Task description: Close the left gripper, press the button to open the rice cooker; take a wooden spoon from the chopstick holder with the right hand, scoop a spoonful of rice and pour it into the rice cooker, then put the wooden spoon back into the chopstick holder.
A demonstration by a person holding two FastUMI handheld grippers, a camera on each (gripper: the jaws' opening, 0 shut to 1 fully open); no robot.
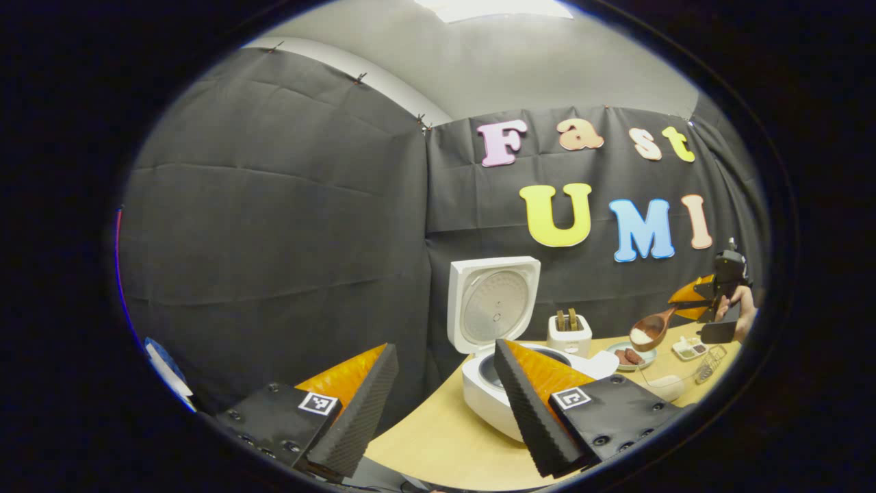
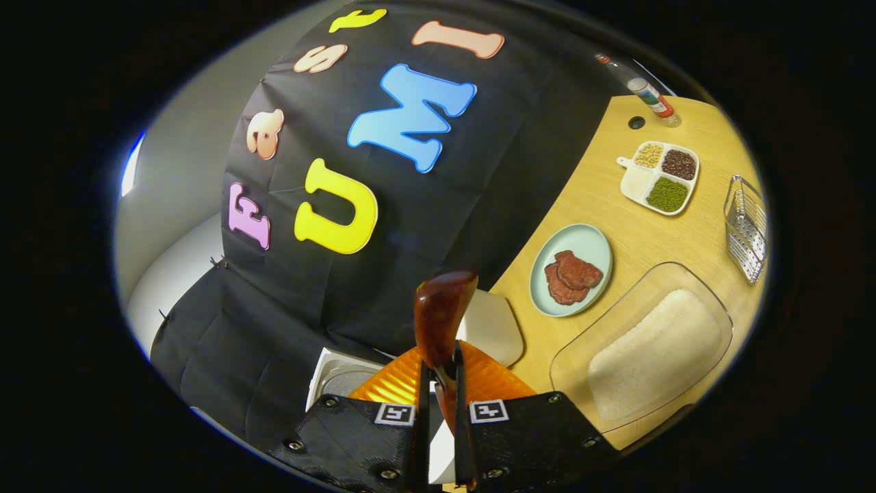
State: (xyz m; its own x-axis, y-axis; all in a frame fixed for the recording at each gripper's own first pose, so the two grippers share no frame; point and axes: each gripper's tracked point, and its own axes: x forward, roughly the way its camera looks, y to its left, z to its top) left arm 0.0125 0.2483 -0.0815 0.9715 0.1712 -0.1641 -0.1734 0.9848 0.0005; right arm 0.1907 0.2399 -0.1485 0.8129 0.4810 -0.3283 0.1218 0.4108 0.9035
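1. Right gripper (image 2: pixel 438 373): its two fingers are sitting almost together, both pressing on the handle of the wooden spoon (image 2: pixel 441 315). In the right gripper view the spoon is projecting forward from between them, bowl away from the camera.
2. In the left gripper view the same right gripper (image 1: pixel 688 301) is showing far off at the right edge, with a hand (image 1: pixel 742 308) holding it. The wooden spoon (image 1: pixel 650 330) is hanging in the air above the table, carrying a small white heap of rice in its bowl.
3. Left gripper (image 1: pixel 445 404): its fingers are standing wide apart with nothing between them, low over the near edge of the table (image 1: pixel 438 438).
4. Rice cooker (image 1: pixel 493 390): standing on the table just beyond the left gripper's right finger, with the lid (image 1: pixel 493 305) standing upright and the inner pot exposed. The spoon is well to the right of it.
5. Chopstick holder (image 1: pixel 570 334): sitting behind the cooker, near the cloth wall, with dark utensils standing in it.
6. Right gripper view, table items: a clear tray of rice (image 2: pixel 653 352) is lying beside the right gripper. A pale green plate (image 2: pixel 582 243) with reddish-brown pieces is sitting beyond it.
7. Farther out: a white divided dish (image 2: pixel 659 177) with grains and beans, a wire basket (image 2: pixel 746 226), and a bottle (image 2: pixel 650 96) lying at the far corner.
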